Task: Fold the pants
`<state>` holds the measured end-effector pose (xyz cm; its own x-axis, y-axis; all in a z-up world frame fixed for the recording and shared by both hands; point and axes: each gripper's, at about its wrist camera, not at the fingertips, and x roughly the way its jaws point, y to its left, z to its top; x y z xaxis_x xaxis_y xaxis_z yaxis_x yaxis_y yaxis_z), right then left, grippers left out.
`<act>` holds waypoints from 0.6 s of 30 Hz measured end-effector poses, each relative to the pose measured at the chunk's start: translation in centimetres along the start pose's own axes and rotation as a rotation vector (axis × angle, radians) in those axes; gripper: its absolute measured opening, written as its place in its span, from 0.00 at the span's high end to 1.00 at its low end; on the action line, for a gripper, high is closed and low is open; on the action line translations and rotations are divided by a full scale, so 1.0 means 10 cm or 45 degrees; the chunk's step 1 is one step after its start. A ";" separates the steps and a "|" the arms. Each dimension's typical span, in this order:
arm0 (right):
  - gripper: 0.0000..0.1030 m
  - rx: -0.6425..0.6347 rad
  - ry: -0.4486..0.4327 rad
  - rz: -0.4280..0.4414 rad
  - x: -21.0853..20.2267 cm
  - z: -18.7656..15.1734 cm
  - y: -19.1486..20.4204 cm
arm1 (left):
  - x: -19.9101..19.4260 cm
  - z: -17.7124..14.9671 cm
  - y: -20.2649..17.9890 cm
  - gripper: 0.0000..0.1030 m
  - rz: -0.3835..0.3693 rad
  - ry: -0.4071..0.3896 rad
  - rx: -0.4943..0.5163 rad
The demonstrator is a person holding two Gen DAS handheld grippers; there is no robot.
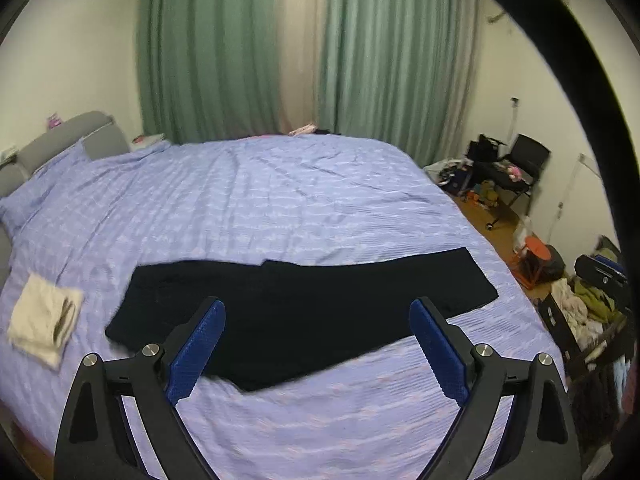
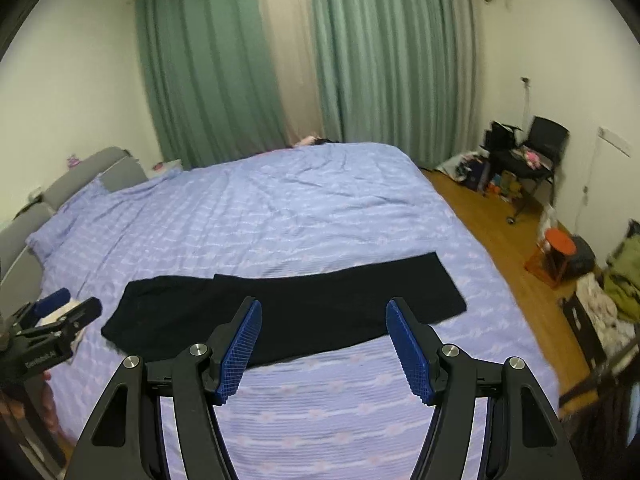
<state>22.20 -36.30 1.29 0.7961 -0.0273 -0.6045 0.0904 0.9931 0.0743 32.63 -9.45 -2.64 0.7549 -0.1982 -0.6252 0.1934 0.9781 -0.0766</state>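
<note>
**Above the bed's near edge, both grippers released over half-folded pants**

Above the near edge of the bed (image 1: 320, 200), the left gripper (image 1: 318, 344) hangs with its blue pads spread wide and nothing between them. The right gripper (image 2: 324, 350) is likewise released, its jaws parted and empty, well clear of the cloth. From the right wrist view the left gripper shows at the left border, beside a pale folded cloth (image 1: 42, 322) near the bed's left edge.

Just beyond the fingertips lie the pants (image 1: 304, 312), black, flat on the lilac bedspread, running along the near edge from waist at the left to cuffs at the right. They appear already folded lengthwise, one leg laid on the other, with a faint step visible on the far side. What seems left is the crosswise fold, cuffs toward waist. The surface looks smooth, with few wrinkles.
</note>
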 end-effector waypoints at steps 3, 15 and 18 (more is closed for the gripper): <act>0.36 -0.049 -0.016 0.069 -0.02 0.06 -0.41 | 0.00 -0.09 -0.46 0.07 -0.010 -0.007 -0.045; 0.36 -0.094 0.049 0.121 0.39 -0.01 -1.59 | 0.34 -0.10 -1.61 0.05 0.083 -0.035 -0.001; 0.36 -0.084 0.053 0.095 0.65 -0.06 -1.78 | 0.63 -0.12 -1.77 0.05 0.098 -0.035 0.034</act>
<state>25.41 -54.06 -4.48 0.7734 0.0504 -0.6319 -0.0088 0.9976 0.0688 33.17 -27.93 -6.14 0.7851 -0.1242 -0.6068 0.1502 0.9886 -0.0079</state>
